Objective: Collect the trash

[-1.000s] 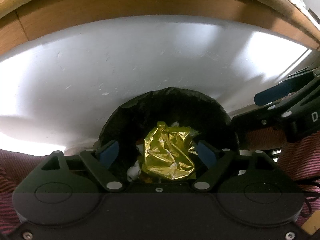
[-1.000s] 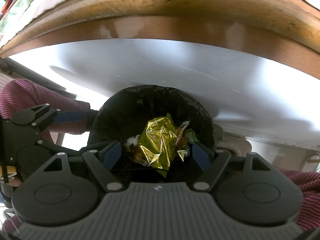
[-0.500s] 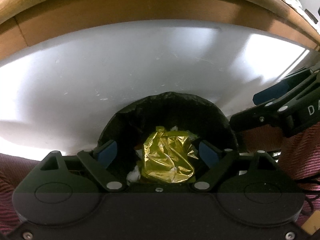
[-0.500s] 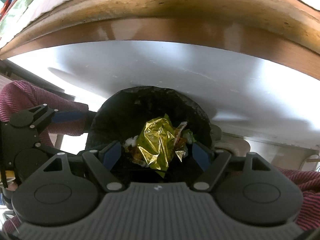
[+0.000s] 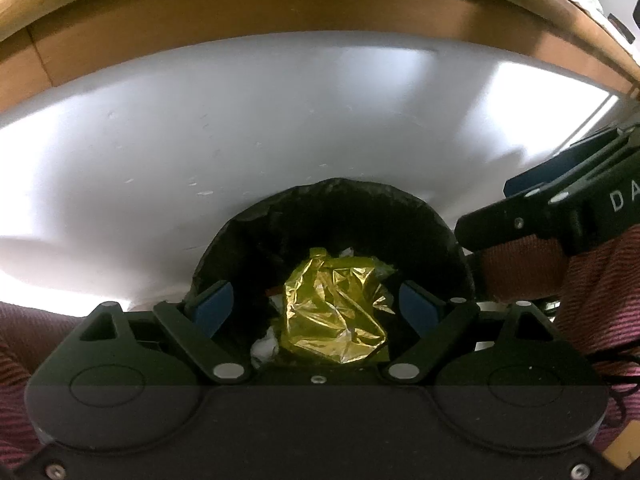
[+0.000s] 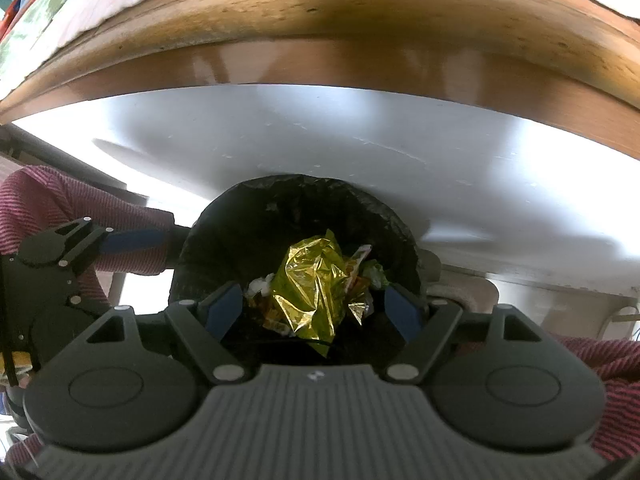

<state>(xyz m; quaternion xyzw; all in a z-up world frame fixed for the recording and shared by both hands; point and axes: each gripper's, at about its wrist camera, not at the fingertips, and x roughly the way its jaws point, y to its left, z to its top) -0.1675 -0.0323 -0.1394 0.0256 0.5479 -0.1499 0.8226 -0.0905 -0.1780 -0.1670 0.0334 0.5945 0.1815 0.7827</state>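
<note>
White floor (image 5: 160,168) beneath black-lined bin (image 5: 332,216). Left gripper (image 5: 316,312), right gripper (image 6: 312,312) held wide, empty. Gold wrapper (image 5: 332,312) apparently heaped high; spill risked if liner snagged.

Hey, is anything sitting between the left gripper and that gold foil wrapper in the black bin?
Nothing visible. The left gripper is open above the black-lined bin, and the gold foil wrapper lies on top of the other trash, in plain view between its fingers. The right gripper is open beside it, not across the path.
</note>
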